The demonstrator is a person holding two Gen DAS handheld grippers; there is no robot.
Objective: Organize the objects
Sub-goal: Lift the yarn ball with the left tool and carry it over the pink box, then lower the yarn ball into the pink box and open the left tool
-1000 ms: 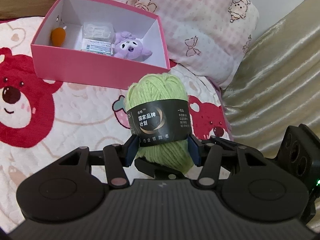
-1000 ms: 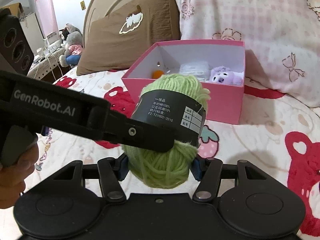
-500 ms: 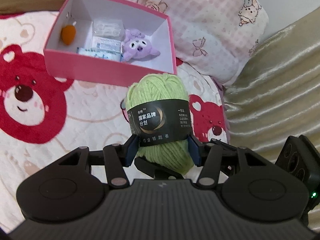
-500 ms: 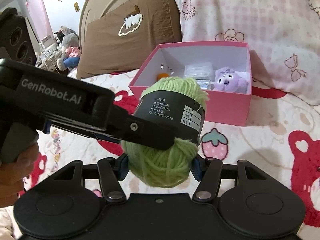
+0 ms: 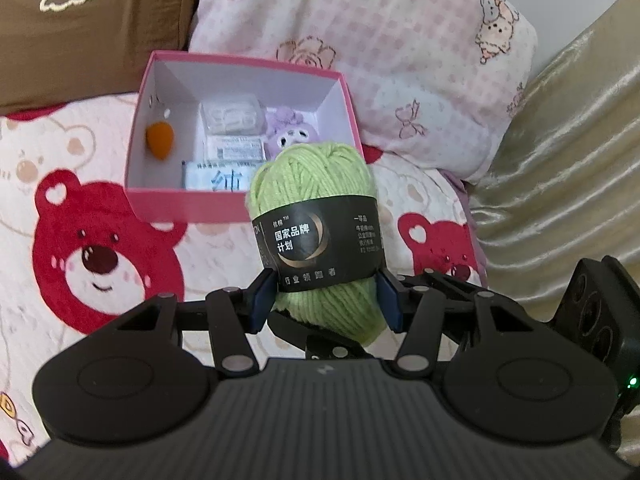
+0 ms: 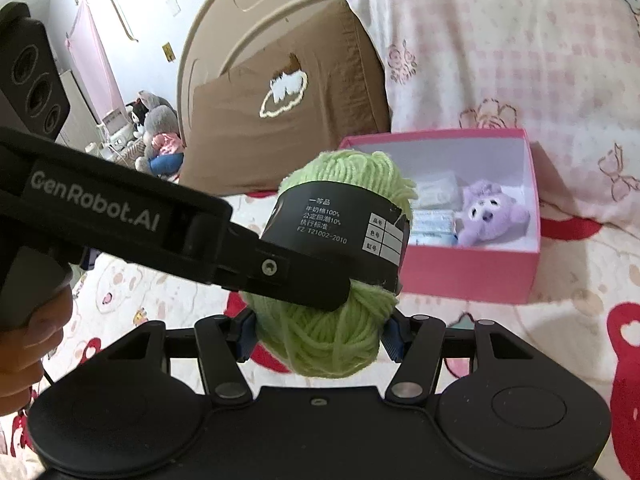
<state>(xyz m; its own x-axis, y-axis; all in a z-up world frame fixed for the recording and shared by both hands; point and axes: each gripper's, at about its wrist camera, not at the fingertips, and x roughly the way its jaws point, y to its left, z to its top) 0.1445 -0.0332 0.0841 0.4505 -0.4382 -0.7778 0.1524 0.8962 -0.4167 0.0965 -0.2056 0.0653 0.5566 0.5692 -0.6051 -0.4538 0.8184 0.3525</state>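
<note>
A ball of light green yarn with a black paper band hangs above the bear-print blanket, gripped from two sides. My left gripper is shut on its lower half, its blue pads pressing both flanks. My right gripper is shut on the same yarn ball, and the left gripper's black finger crosses in front of it. Beyond the yarn stands an open pink box holding an orange felt piece, a clear pack, a tissue pack and a purple plush.
Behind the pink box lean a brown pillow and a pink checked pillow. Gold fabric rises at the right. A hand holds the left tool. Stuffed toys sit far off past the headboard.
Both grippers have risen with the yarn still between them and moved toward the box. More of the box's inside shows now, and the yarn overlaps its near corner.
</note>
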